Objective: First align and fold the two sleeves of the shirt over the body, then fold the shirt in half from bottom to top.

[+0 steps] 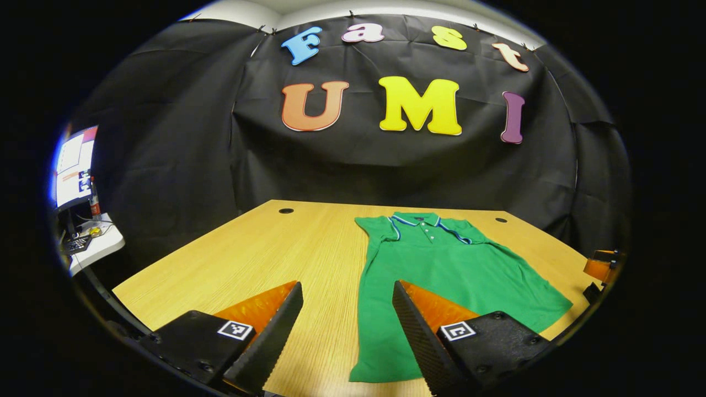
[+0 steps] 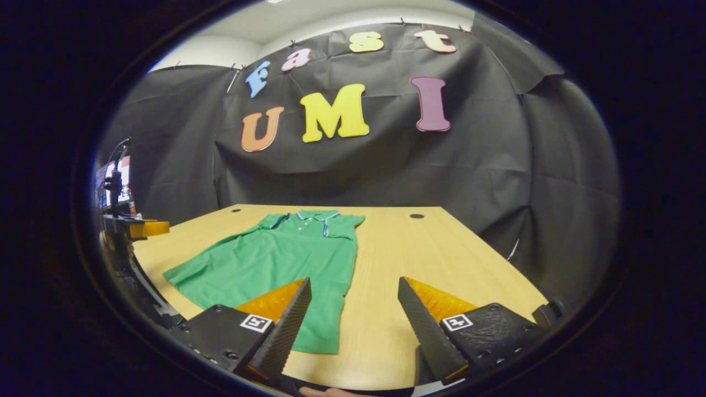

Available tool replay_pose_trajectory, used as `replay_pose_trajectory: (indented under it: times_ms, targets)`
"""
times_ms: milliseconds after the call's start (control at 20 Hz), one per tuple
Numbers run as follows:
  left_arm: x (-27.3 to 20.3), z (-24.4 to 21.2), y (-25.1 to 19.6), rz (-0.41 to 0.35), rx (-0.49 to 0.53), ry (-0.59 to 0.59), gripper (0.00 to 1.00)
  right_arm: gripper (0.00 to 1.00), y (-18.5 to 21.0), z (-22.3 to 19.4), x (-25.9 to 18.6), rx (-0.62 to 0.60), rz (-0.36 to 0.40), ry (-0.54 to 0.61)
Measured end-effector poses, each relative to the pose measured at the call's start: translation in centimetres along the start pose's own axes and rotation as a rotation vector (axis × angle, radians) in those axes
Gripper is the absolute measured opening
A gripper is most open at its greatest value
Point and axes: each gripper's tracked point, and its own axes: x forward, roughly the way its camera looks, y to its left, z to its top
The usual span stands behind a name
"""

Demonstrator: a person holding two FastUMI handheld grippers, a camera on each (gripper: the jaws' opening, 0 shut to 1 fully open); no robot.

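Both grippers, left (image 1: 347, 331) and right (image 2: 353, 325), wide apart, empty above shirt (image 1: 441, 264).

Green collared polo shirt (image 2: 276, 264) lay flat on light wooden table (image 2: 441, 259), right gripper (image 2: 353, 325) w/ fingers apart above near edge.

Wood-grain tabletop (image 1: 242, 259) with dark round cable holes near its far edge, one at 11 o'clock (image 1: 285, 210) and one at 1 o'clock (image 1: 501, 220). Black cloth wall (image 1: 182, 160) behind it, pale ceiling strip above. At 9 o'clock in the left gripper view, a lit monitor (image 1: 74, 168) above a white side desk (image 1: 96, 245) carrying small items, possibly a keypad.
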Motion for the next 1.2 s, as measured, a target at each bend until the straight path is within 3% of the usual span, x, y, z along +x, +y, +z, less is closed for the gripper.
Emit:
replay_pose_trajectory:
  times_ms: [50,100,300,550,650,700,750,800,850,950,1000,1050,1100,1150,1200]
  targets:
    - [0.2,-0.8,-0.1,-0.007,-0.013,0.014,1.00,0.92,0.5,-0.5,0.3,0.005,0.005,0.016]
    - [0.5,-1.7,-0.7,-0.018,-0.028,0.029,1.00,0.96,0.8,-1.0,0.5,0.007,0.007,0.029]
    - [0.8,-4.6,-3.4,-0.081,-0.063,0.076,1.00,0.96,1.7,-4.1,0.4,0.023,0.009,0.109]
    - [1.0,-9.1,-4.6,-0.073,-0.043,0.175,1.00,0.96,1.5,-6.6,0.2,-0.004,-0.022,0.153]
    - [1.0,-9.2,-5.0,-0.067,0.019,0.164,1.00,0.96,1.7,-8.6,0.6,-0.016,-0.024,0.225]
    - [1.0,-9.5,-5.1,-0.059,0.065,0.175,1.00,1.00,1.9,-8.0,0.6,-0.020,-0.020,0.205]
    - [1.2,-9.2,-5.1,-0.055,0.095,0.158,1.00,0.94,2.0,-7.8,0.9,-0.021,-0.021,0.207]
    - [1.4,-9.3,-5.8,-0.072,0.095,0.164,1.00,0.96,2.2,-7.9,0.8,-0.018,-0.016,0.215]
    - [1.4,-9.3,-6.1,-0.080,0.080,0.166,0.89,0.95,2.5,-8.0,1.0,-0.011,-0.009,0.205]
    - [2.0,-9.3,-6.4,-0.071,0.050,0.173,0.67,0.80,3.1,-8.1,1.2,-0.002,-0.001,0.203]
    - [2.2,-9.2,-6.2,-0.061,0.047,0.176,0.64,0.66,3.4,-8.2,1.4,0.004,0.004,0.204]
    - [2.2,-9.2,-6.4,-0.058,0.047,0.176,0.54,0.55,3.8,-8.1,1.6,0.012,0.013,0.203]
    - [2.2,-8.9,-6.6,-0.065,0.043,0.171,0.50,0.30,4.1,-8.1,1.7,0.017,0.021,0.203]
    - [2.1,-8.8,-6.7,-0.067,0.026,0.159,0.23,0.24,4.3,-8.1,1.8,0.023,0.027,0.211]
    - [2.0,-8.8,-7.0,-0.077,0.016,0.156,0.13,0.07,4.2,-8.0,1.8,0.018,0.029,0.211]
